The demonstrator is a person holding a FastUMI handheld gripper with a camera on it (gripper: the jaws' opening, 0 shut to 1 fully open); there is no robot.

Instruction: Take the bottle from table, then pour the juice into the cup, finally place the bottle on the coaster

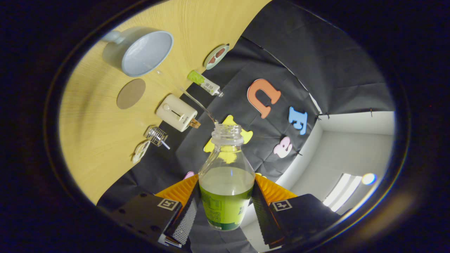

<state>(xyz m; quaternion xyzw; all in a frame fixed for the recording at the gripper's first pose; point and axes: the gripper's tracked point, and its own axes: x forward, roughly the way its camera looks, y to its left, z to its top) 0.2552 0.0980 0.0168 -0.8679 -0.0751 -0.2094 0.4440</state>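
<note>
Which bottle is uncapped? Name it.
The juice bottle clamped between the tongs: its neck is open and a thin stream leaves it. The small green-labelled bottle lying beside the toaster is capped.

The clear plastic bottle with a green label [226, 175] sits between the two fingers of the gripper [225, 207], both pressing its sides. Beyond its open neck lies the pale wooden table [91, 123]. On it, the grey-blue ceramic cup [140, 52] stands farthest, the round brown coaster [131, 93] just beside it, nearer the fingers. The cream box-shaped device [177, 112] lies between coaster and bottle neck, near the table's edge
</note>
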